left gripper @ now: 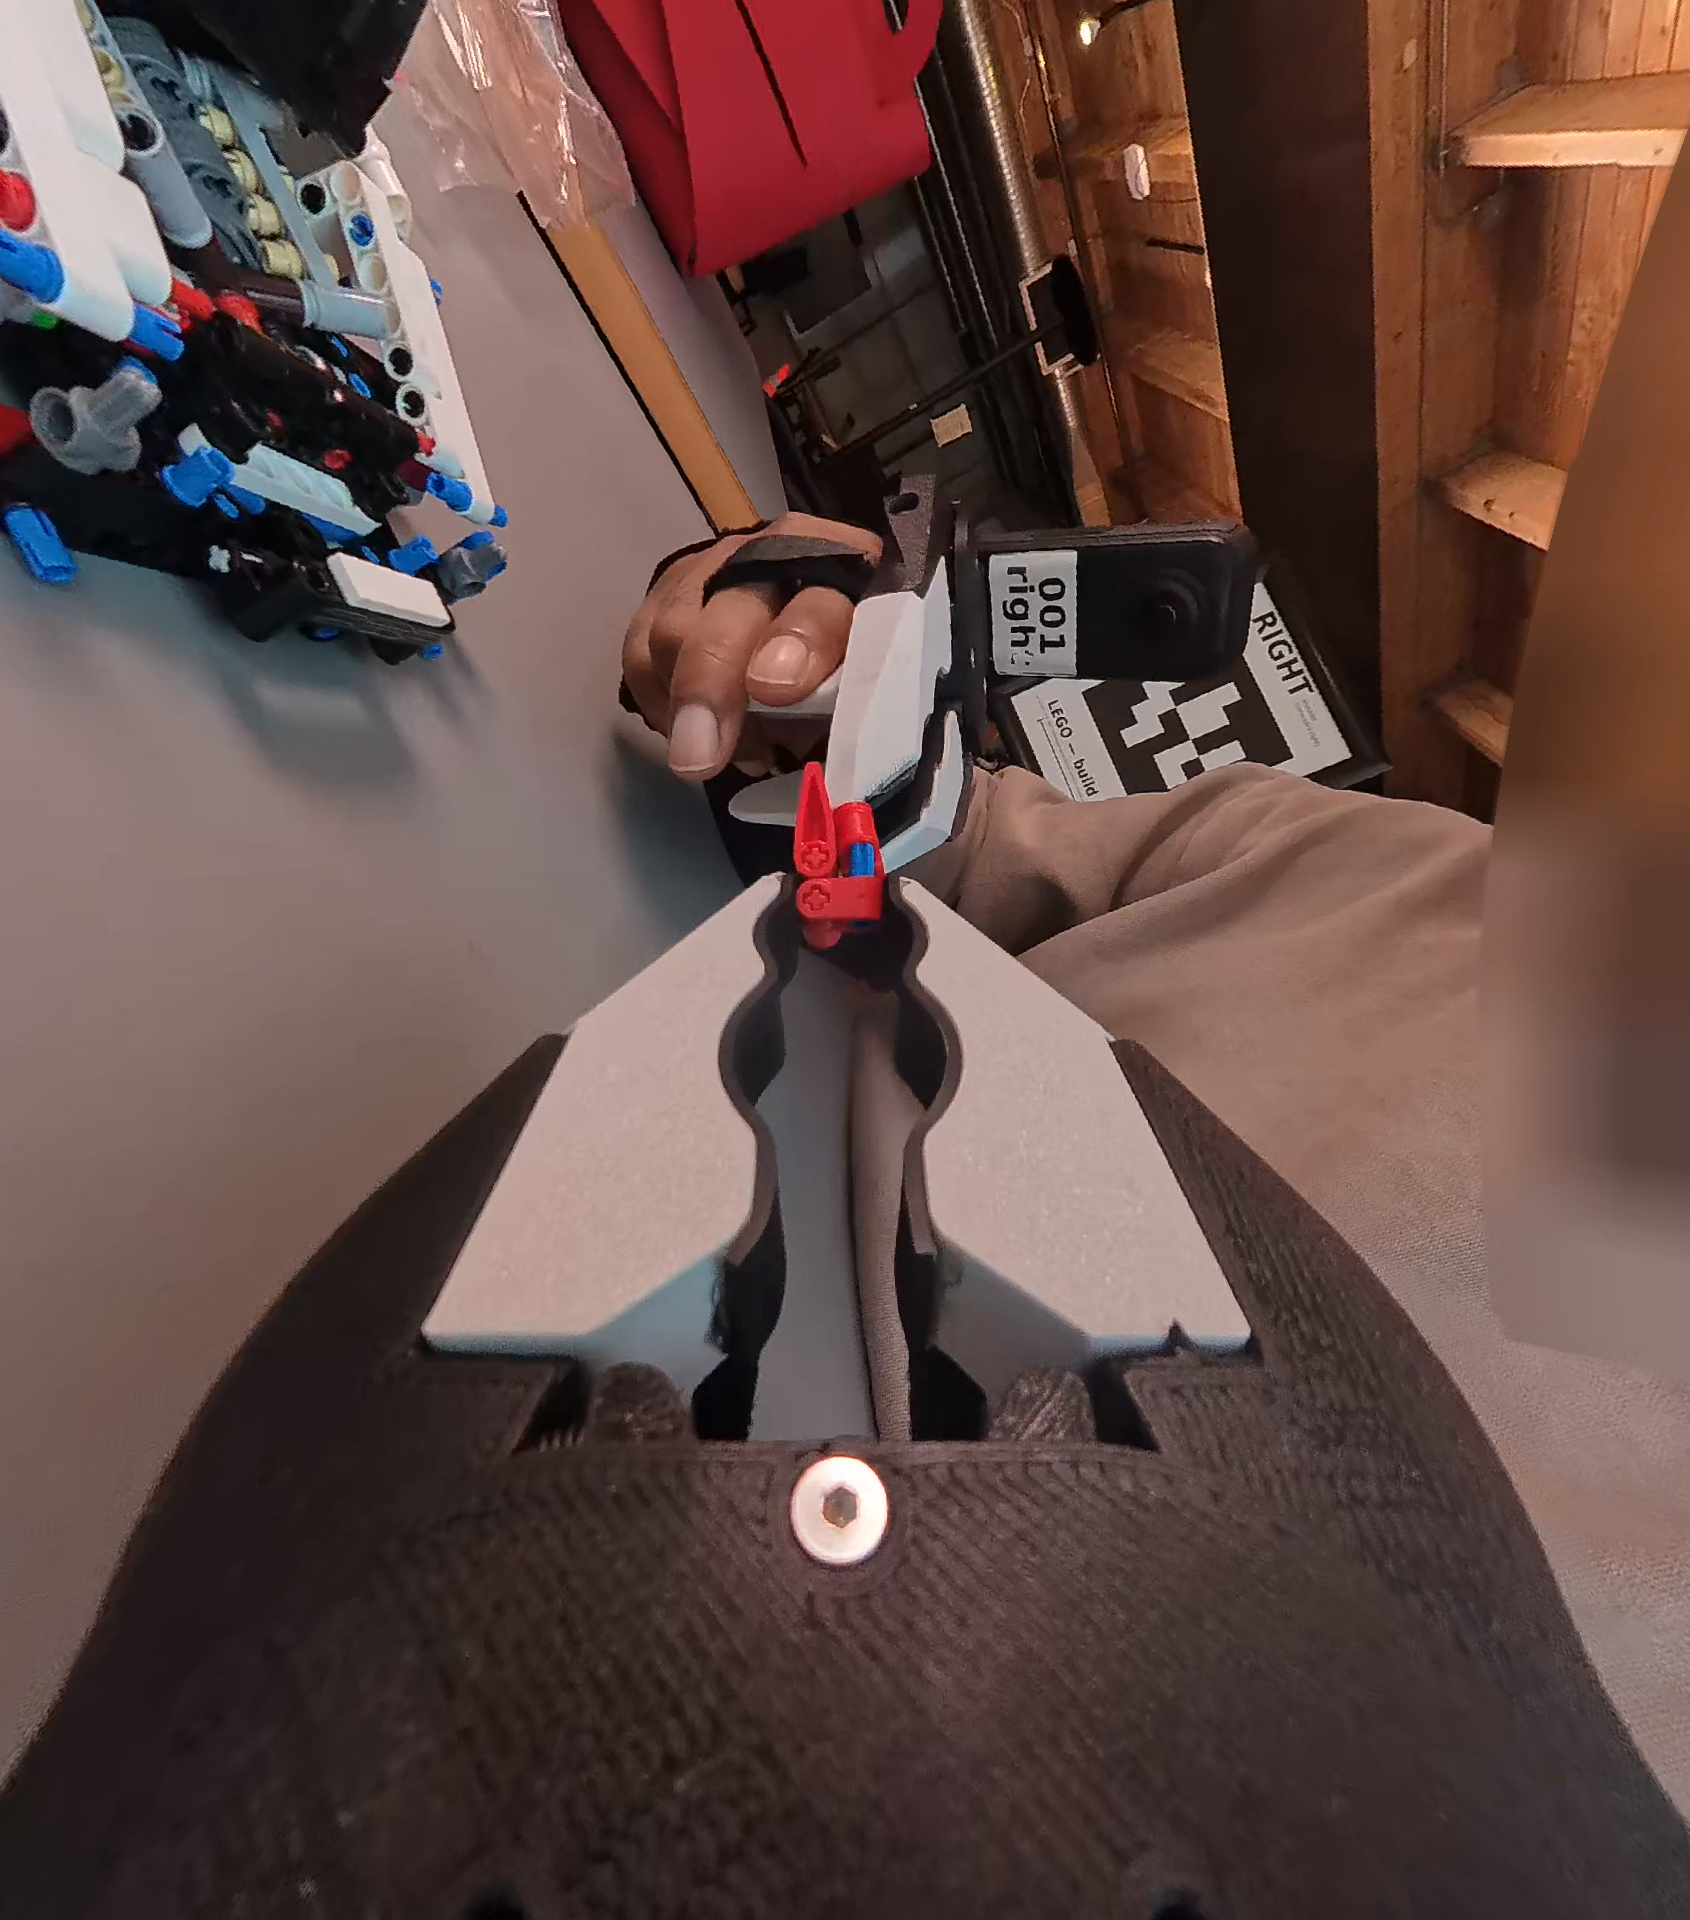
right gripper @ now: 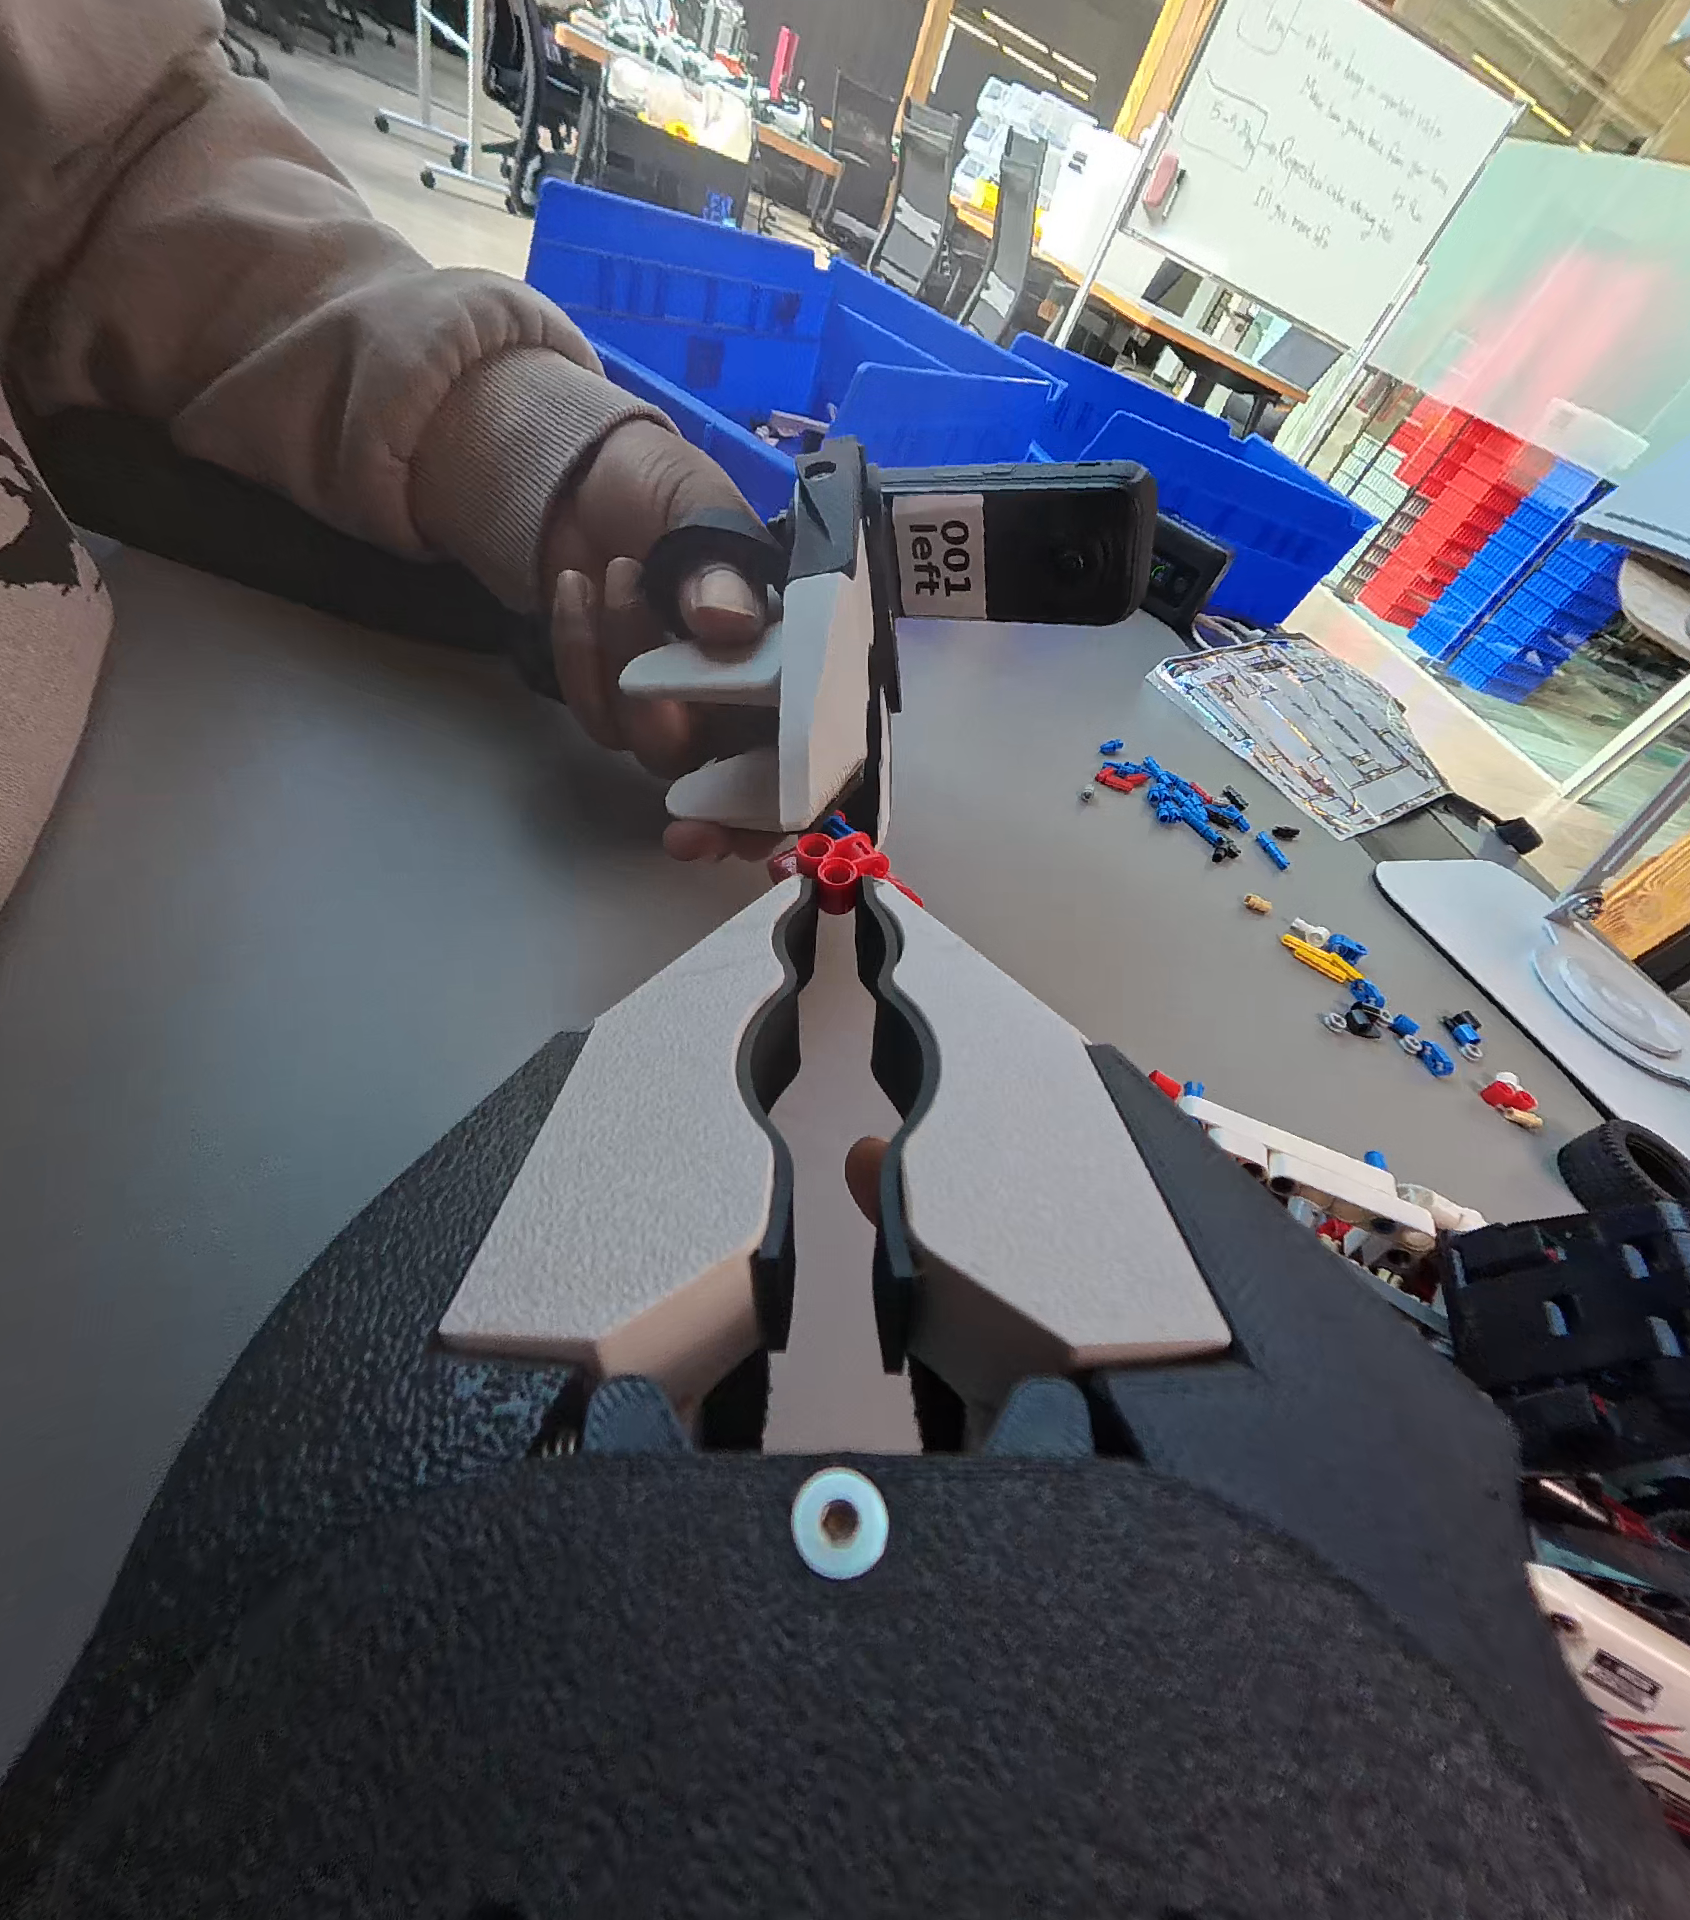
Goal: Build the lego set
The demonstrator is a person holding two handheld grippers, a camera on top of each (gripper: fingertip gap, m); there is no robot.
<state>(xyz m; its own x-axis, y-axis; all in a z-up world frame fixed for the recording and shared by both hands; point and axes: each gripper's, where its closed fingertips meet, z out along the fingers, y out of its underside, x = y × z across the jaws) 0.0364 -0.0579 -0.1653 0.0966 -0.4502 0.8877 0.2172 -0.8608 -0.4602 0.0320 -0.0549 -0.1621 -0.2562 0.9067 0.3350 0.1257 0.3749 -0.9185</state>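
Both views are bright and evenly lit, with strong fisheye bending toward the edges. In the right wrist view daylight floods the upper right, washing out the glass partition (right gripper: 1599,343), and the grey surface (right gripper: 301,883) carries soft shadows. In the left wrist view the lego model (left gripper: 197,343) at upper left smears slightly, and a blurred patch covers the right edge.

Each wide-angle camera sat just behind its own grey two-finger gripper, looking along the fingers, close above the grey table (right gripper: 301,883). The two views faced each other, sharing the small red-and-blue lego piece (left gripper: 836,868) (right gripper: 836,862) between the tips and the table's middle.
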